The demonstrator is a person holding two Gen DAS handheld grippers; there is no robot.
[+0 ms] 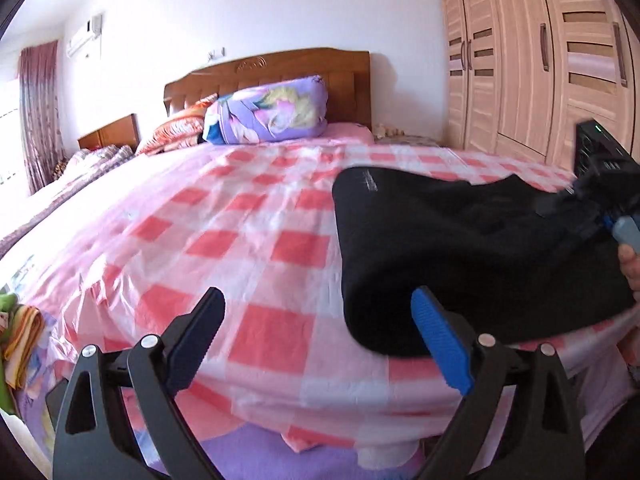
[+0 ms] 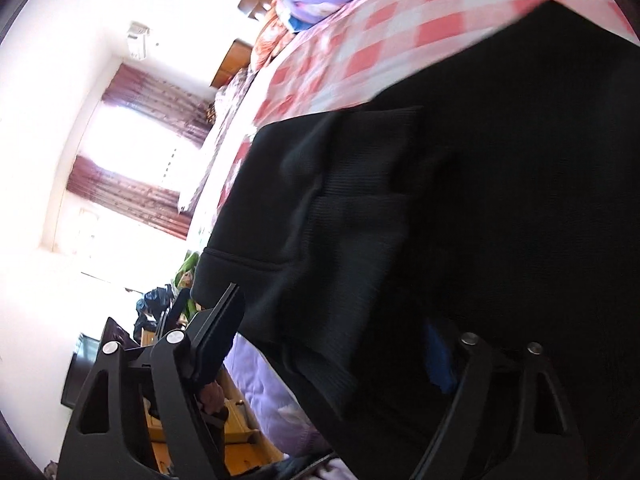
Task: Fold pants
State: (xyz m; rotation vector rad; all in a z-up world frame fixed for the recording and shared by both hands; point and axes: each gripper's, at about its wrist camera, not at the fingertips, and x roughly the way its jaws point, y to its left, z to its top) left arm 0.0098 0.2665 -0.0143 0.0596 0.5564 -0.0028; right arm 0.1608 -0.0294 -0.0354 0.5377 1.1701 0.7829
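The black pants (image 1: 460,248) lie bunched on the pink checked bed (image 1: 248,216), at about three o'clock in the left wrist view, their near fold hanging over the bed's edge. The left claw (image 1: 320,332) is spread wide and holds nothing; its blue finger (image 1: 440,340) is just beside the fabric. The right claw (image 2: 336,344) is tilted sideways, its fingers wide apart with pants cloth (image 2: 400,220) draped between them; whether they pinch it, I cannot tell. A purple pillow (image 1: 268,112) sits at twelve o'clock.
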